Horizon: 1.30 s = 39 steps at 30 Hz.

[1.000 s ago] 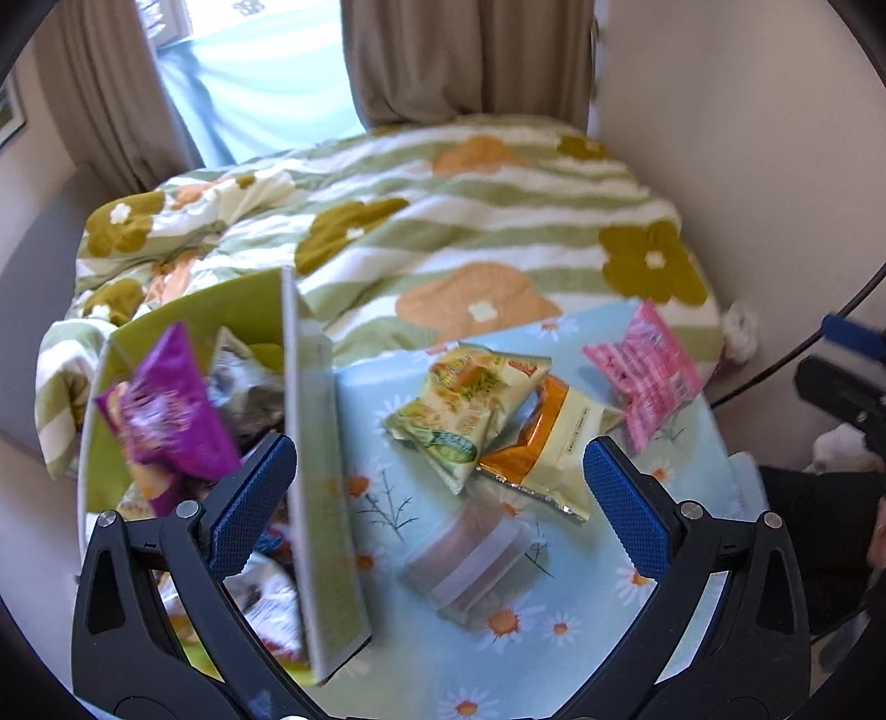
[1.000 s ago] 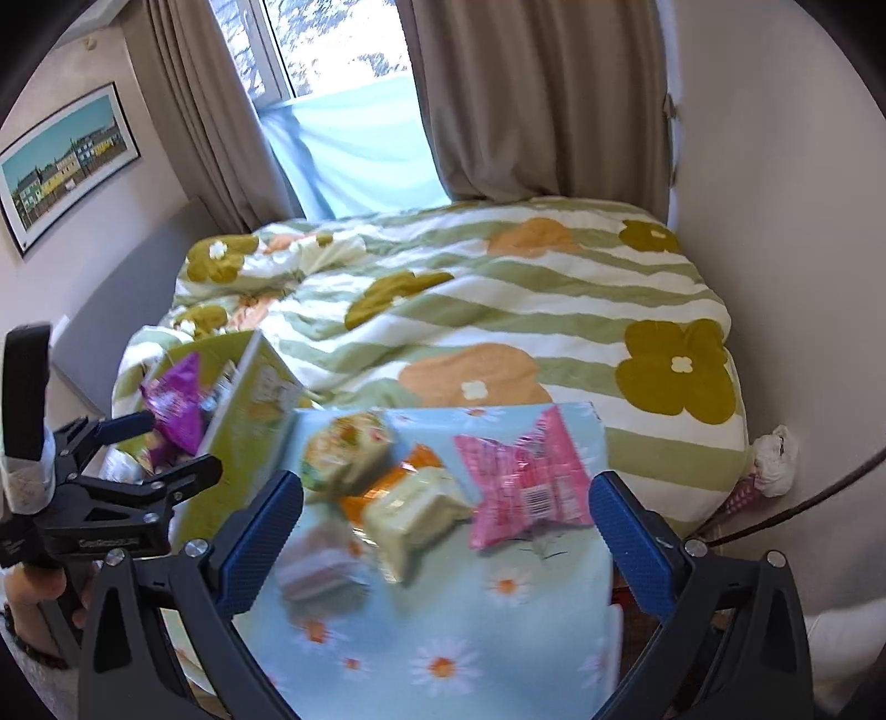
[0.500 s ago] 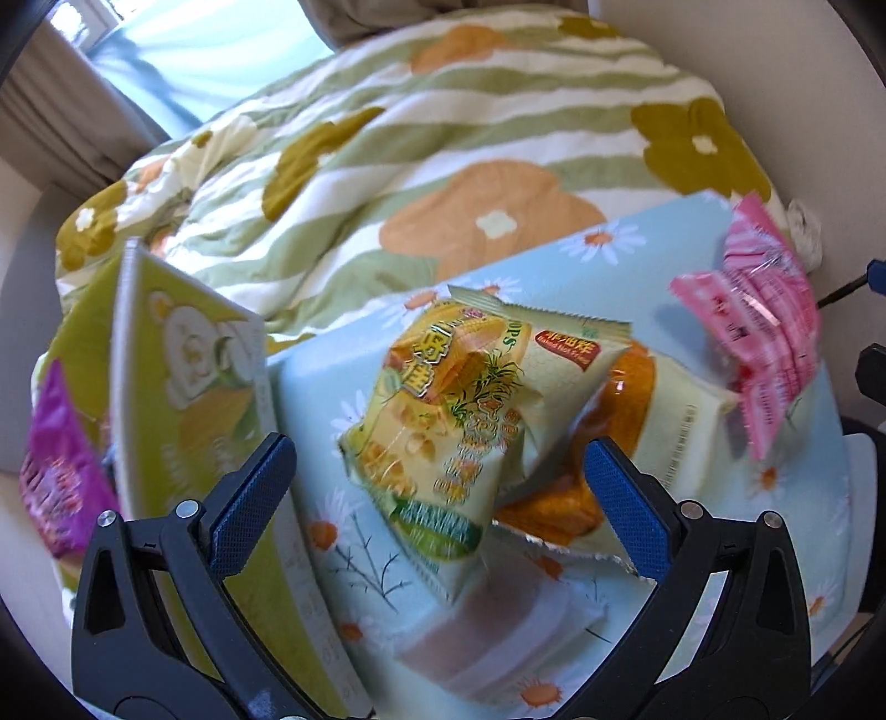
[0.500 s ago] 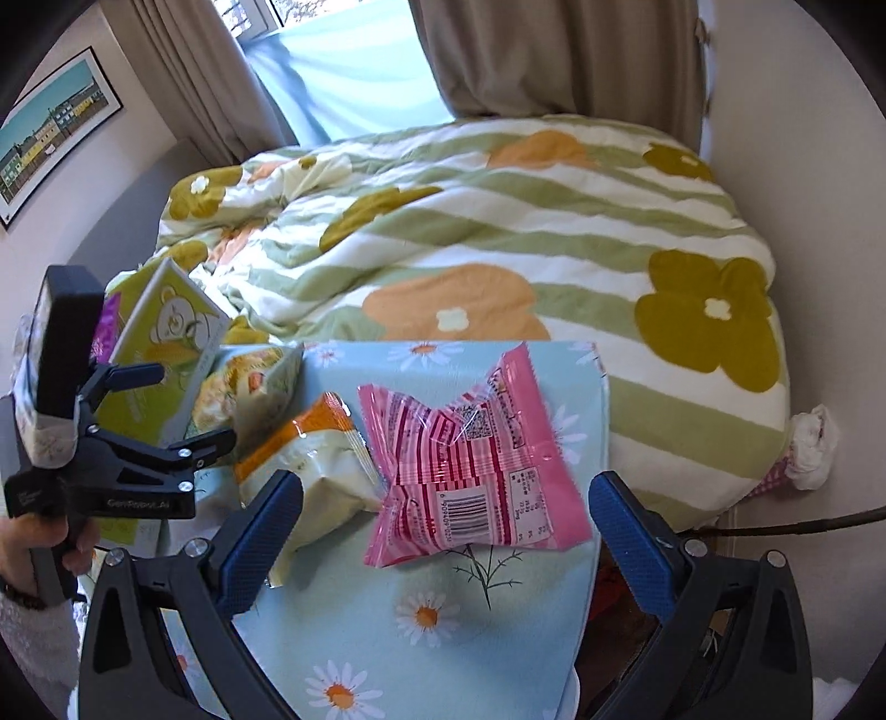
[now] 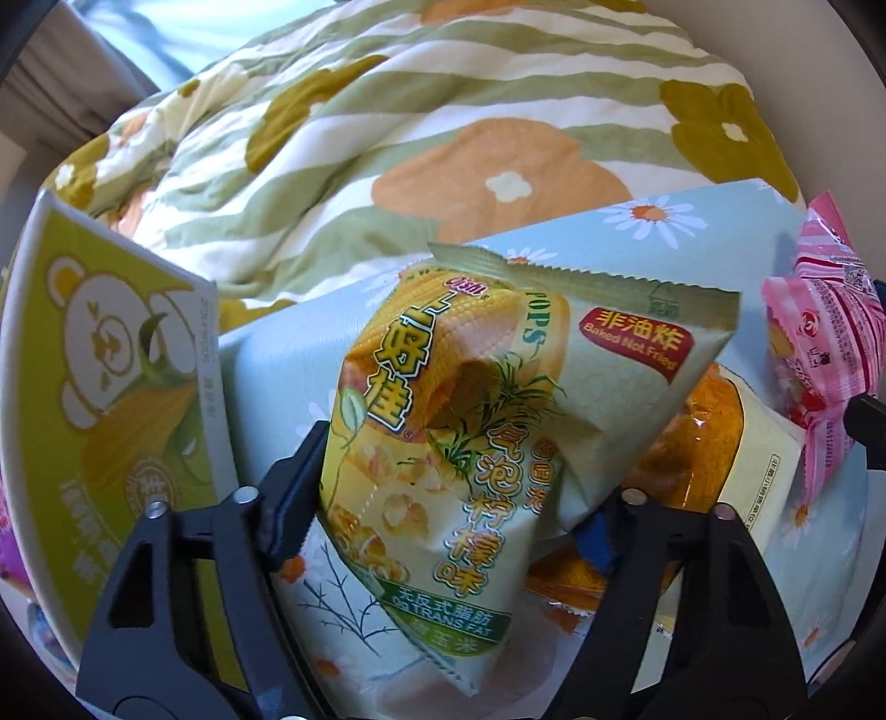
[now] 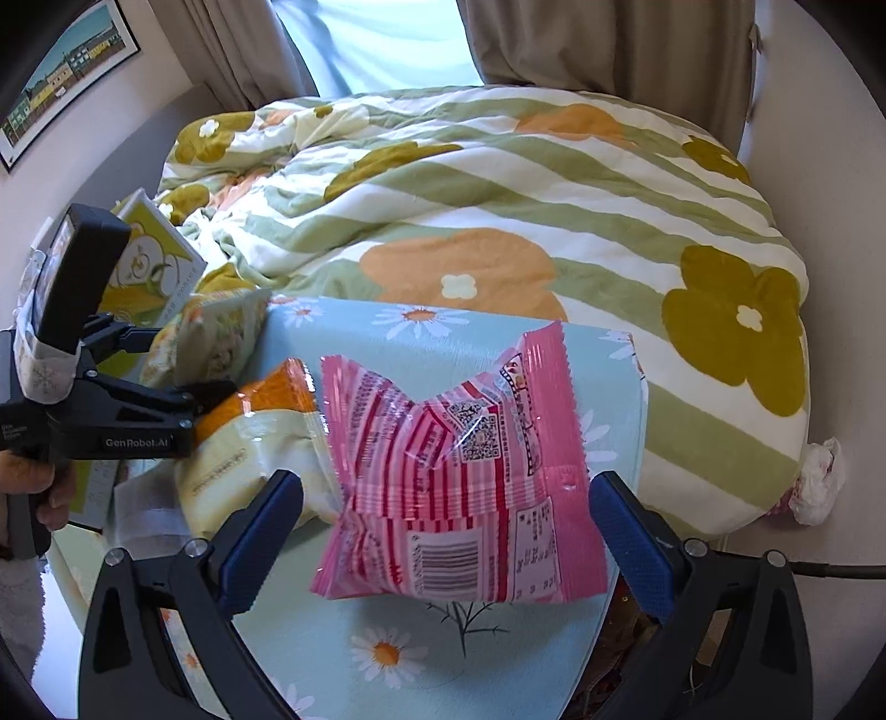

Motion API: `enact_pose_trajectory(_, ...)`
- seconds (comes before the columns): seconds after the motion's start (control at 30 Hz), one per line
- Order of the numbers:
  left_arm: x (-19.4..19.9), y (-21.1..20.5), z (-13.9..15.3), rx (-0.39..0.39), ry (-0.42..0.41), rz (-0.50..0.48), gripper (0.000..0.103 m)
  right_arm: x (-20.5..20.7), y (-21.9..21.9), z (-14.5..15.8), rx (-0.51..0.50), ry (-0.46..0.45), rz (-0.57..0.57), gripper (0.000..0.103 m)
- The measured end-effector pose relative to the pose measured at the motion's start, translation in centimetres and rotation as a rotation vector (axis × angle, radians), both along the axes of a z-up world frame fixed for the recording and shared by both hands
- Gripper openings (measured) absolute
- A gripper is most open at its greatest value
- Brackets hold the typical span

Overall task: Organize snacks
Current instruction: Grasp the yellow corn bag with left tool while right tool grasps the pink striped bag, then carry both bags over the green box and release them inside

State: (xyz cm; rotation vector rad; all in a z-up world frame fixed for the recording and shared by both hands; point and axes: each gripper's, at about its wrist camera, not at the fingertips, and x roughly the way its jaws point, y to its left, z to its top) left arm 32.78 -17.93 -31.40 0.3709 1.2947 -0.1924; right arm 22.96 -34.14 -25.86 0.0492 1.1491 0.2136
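Observation:
A yellow-green corn pops bag (image 5: 470, 421) lies on the daisy-print table (image 5: 288, 354), partly over an orange-and-cream snack bag (image 5: 720, 448). My left gripper (image 5: 448, 493) has closed in around the corn pops bag, its fingers pressing both sides. A pink striped snack bag (image 6: 459, 471) lies near the table's right edge. My right gripper (image 6: 443, 526) is open, its blue fingers either side of the pink bag's near end. The green snack box (image 5: 116, 399) stands at the left. The left gripper also shows in the right wrist view (image 6: 183, 387).
A bed with a flowered, striped duvet (image 6: 498, 210) lies beyond the table. A clear wrapped packet (image 6: 144, 509) lies at the table's near left. Curtains (image 6: 603, 44) and a window are behind. A crumpled tissue (image 6: 814, 482) lies on the floor at right.
My left gripper moved forward from over the box and closed on the corn pops bag. My right gripper moved forward so its open fingers straddle the pink bag.

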Motion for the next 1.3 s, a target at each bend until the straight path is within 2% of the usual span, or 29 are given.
enact_pose_trajectory(0.03, -0.1, 0.1, 0.1, -0.003, -0.005, 0.004, 0.063, 0.1, 0.0, -0.2, 0.002, 0.005, 0.0, 0.103)
enact_pose_trajectory(0.2, -1.5, 0.2, 0.4, -0.007, -0.013, 0.009, 0.05, 0.6, -0.2, -1.5, 0.007, 0.041, 0.001, 0.103)
enact_pose_trajectory(0.4, -2.8, 0.6, 2.1, -0.031, -0.045, 0.045, 0.048, 0.9, 0.0, -2.1, 0.03, 0.06, 0.001, 0.103)
enact_pose_trajectory(0.43, -3.0, 0.7, 2.4, -0.033, -0.051, 0.052, 0.048, 0.8, 0.0, -2.0, 0.036, 0.055, 0.001, 0.098)
enact_pose_trajectory(0.47, -3.1, 0.8, 2.6, -0.035, -0.054, 0.054, 0.048, 0.8, 0.0, -2.0, 0.04, 0.054, 0.001, 0.089)
enact_pose_trajectory(0.53, -3.3, 0.9, 2.9, -0.044, -0.06, 0.065, 0.048, 0.9, 0.0, -2.0, 0.05, 0.061, 0.003, 0.084)
enact_pose_trajectory(0.57, -3.5, 0.9, 3.1, -0.048, -0.064, 0.07, 0.048, 0.9, -0.2, -2.0, 0.052, 0.061, -0.003, 0.078)
enact_pose_trajectory(0.67, -3.8, 1.0, 3.6, -0.062, -0.068, 0.076, 0.048, 0.8, -0.5, -2.0, 0.052, 0.059, -0.018, 0.07)
enact_pose_trajectory(0.77, -4.2, 1.0, 4.7, -0.086, -0.078, 0.079, 0.048, 0.4, -0.8, -1.4, 0.043, 0.05, -0.036, 0.068)
enact_pose_trajectory(0.9, -4.9, 1.1, 7.0, -0.13, -0.106, 0.088, 0.048, -0.5, -0.9, 0.8, 0.061, 0.016, -0.05, 0.068)
enact_pose_trajectory(1.0, -5.8, 1.3, 9.9, -0.167, -0.147, 0.096, 0.048, -1.2, -0.5, 3.1, 0.077, -0.017, -0.045, 0.068)
enact_pose_trajectory(1.1, -7.0, 1.8, 13.5, -0.205, -0.2, 0.102, 0.048, -1.7, 0.8, 6.1, 0.094, -0.057, -0.029, 0.068)
enact_pose_trajectory(1.3, -9.5, 5.9, 21.1, -0.28, -0.308, 0.132, 0.048, -2.7, 5.6, 12.1, 0.127, -0.142, 0.035, 0.068)
